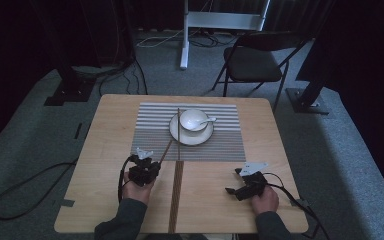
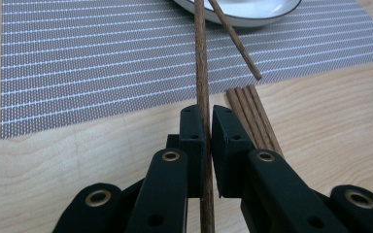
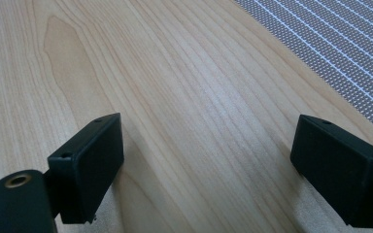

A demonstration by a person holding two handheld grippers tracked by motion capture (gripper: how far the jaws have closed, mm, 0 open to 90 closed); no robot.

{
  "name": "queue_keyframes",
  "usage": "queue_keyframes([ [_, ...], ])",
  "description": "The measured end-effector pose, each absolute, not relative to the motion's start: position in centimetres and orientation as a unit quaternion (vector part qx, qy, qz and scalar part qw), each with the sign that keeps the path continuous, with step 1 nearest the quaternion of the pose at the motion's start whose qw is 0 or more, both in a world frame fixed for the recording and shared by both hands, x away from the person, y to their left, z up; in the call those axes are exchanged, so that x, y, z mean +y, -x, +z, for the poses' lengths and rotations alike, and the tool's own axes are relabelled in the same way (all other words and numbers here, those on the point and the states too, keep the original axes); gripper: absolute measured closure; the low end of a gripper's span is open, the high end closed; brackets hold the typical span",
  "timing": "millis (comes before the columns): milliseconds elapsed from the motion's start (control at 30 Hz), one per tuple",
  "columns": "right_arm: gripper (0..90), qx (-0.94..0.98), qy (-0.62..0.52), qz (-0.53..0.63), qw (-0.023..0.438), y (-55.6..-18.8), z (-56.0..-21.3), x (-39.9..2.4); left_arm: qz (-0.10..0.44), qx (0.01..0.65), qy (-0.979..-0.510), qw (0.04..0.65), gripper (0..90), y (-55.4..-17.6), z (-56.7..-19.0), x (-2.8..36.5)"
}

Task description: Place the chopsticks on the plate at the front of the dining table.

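dim carpeted room, wooden table (image 1: 105,150), striped placemat (image 1: 150,135), left gripper (image 2: 207,127) fingers clamping chopstick (image 2: 201,63), right gripper (image 3: 206,160) fingers wide

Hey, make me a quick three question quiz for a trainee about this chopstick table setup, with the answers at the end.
1. True or false: the left tool is shut on a chopstick.
2. Where does the far end of the held chopstick rest? A) on the chair B) on the plate C) on the floor
3. Fill in: the right tool stands ____ above bare table.

Key: 1 true; 2 B; 3 open.
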State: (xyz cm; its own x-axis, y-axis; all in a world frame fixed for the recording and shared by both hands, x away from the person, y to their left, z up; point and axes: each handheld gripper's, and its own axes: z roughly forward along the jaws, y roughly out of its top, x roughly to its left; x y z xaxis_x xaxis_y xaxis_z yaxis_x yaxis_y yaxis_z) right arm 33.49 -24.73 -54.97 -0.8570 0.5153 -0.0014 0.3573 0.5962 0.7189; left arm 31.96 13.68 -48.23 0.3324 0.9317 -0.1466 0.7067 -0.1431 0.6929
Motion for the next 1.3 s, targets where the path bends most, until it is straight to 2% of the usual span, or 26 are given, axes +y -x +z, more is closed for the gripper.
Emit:
queue_keyframes([
  [1300,11.3,0.887,-0.246,0.376,0.105,-33.5,-55.0,-24.7,0.148,0.578,-0.712,0.371,84.2,-34.9,-47.5,12.6],
])
